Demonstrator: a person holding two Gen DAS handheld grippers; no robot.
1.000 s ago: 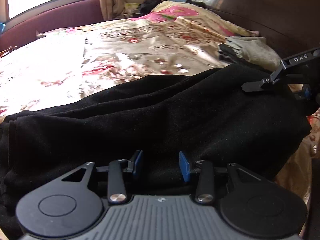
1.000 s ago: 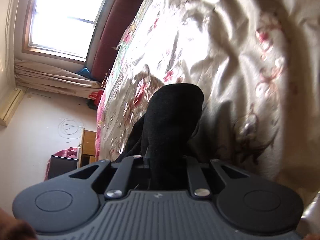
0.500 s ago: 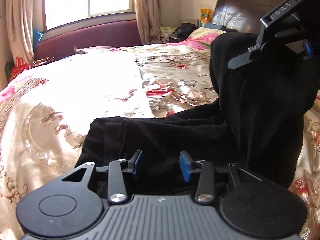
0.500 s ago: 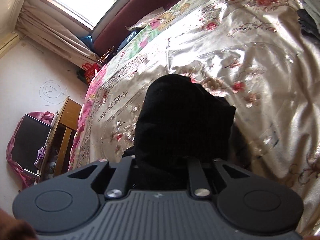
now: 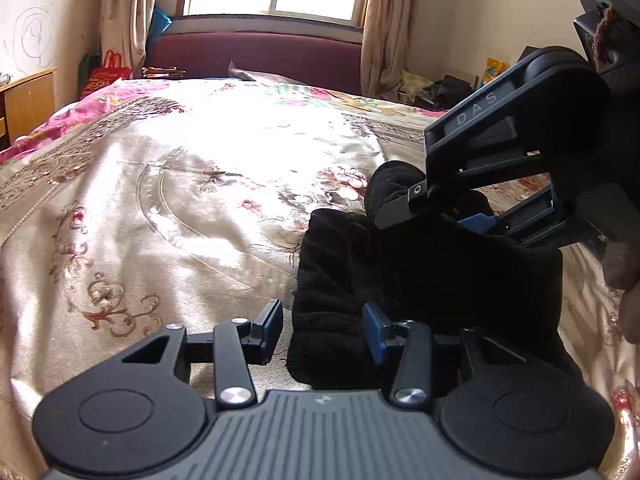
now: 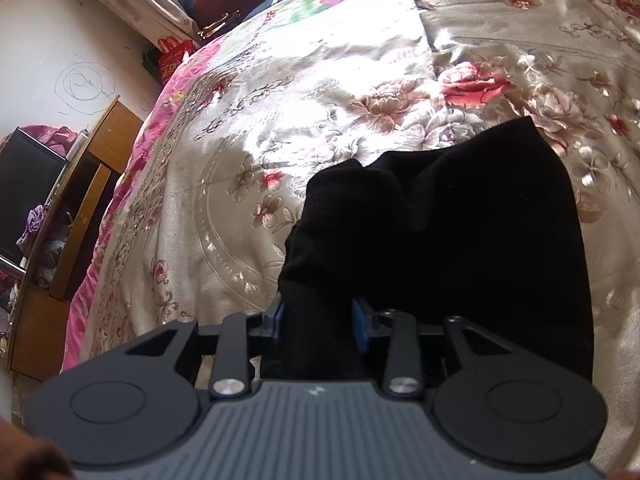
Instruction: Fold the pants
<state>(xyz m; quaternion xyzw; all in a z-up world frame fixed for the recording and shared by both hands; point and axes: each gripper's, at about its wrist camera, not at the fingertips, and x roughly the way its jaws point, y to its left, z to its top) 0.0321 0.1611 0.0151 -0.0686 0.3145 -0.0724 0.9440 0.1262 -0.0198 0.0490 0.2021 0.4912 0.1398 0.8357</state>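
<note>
My right claw point(image 6: 318, 320) is clamped on a bunched fold of the black pants point(image 6: 460, 240). My left claw point(image 5: 324, 330) stands open and holds nothing, the pants' near-left corner lying between its 2 fingers. The pants sit folded on the bed point(image 5: 160, 220) near its near edge, long axis running away toward the window. My right claw is nearer the loose top fold.
</note>
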